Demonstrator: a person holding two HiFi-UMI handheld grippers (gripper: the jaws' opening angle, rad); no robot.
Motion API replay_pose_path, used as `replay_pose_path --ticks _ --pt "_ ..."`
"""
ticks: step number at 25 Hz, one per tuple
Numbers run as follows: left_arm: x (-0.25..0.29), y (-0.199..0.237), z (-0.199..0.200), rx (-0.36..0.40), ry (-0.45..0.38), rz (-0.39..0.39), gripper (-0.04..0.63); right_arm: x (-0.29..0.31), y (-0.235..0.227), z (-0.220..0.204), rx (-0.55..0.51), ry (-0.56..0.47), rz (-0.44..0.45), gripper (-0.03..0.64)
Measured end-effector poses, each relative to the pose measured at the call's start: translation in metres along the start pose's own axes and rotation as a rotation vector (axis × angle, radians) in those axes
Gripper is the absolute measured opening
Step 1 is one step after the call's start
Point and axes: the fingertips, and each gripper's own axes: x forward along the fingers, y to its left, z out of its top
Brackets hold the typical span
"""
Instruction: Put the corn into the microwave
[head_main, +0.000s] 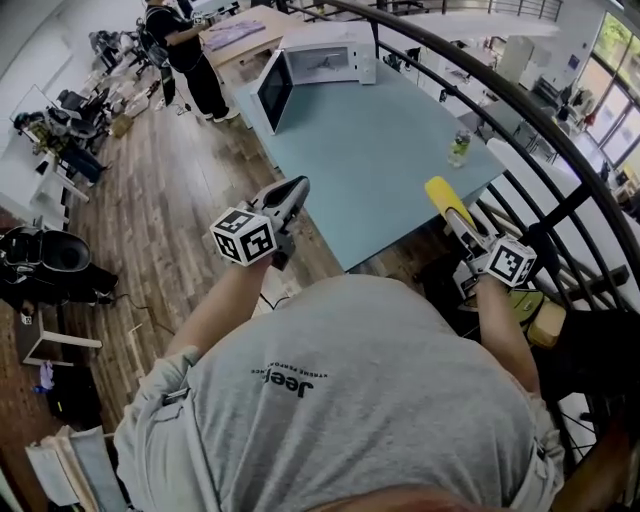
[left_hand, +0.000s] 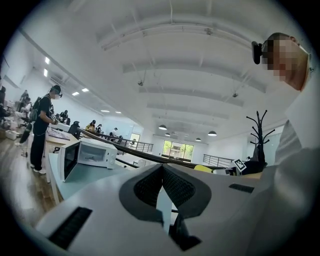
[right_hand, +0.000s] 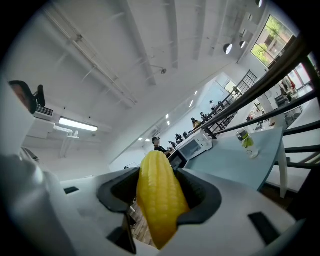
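The yellow corn cob (head_main: 442, 192) sticks out ahead of my right gripper (head_main: 462, 222), which is shut on it near the light blue table's (head_main: 380, 160) front right corner. In the right gripper view the corn (right_hand: 159, 210) sits upright between the dark pads of the right gripper (right_hand: 157, 172). The white microwave (head_main: 325, 52) stands at the table's far end with its door (head_main: 272, 90) swung open; it also shows as the microwave (left_hand: 95, 154) and the microwave (right_hand: 196, 144). My left gripper (head_main: 298, 186) hovers off the table's front left edge; the left gripper (left_hand: 162, 169) has its pads together, nothing held.
A small bottle (head_main: 459, 147) stands near the table's right edge. A black curved railing (head_main: 520, 110) runs along the right side, close to my right hand. A person (head_main: 185, 50) stands by a desk beyond the microwave. Wooden floor (head_main: 170, 190) lies to the left.
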Motion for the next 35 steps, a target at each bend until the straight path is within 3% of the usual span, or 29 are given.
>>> replay_pose_path --ticks 5,11,18,23,35 --pt "0.012 0.039 -0.006 -0.015 0.015 0.034 0.018 0.053 -0.016 -0.003 0.014 0.051 0.029 0.238" --pt "0.056 0.143 -0.019 -0.04 0.029 0.042 0.018 0.16 -0.053 -0.001 0.015 0.105 0.012 0.236" --pt "0.166 0.292 -0.016 -0.058 0.037 -0.005 0.018 0.311 -0.137 0.026 0.044 0.129 -0.113 0.236" --pt "0.247 0.374 -0.018 -0.048 0.039 -0.025 0.018 0.424 -0.192 0.048 0.009 0.154 -0.136 0.236" --pt "0.388 0.496 -0.069 -0.049 0.024 -0.012 0.018 0.647 -0.344 0.042 -0.149 0.315 -0.323 0.236"
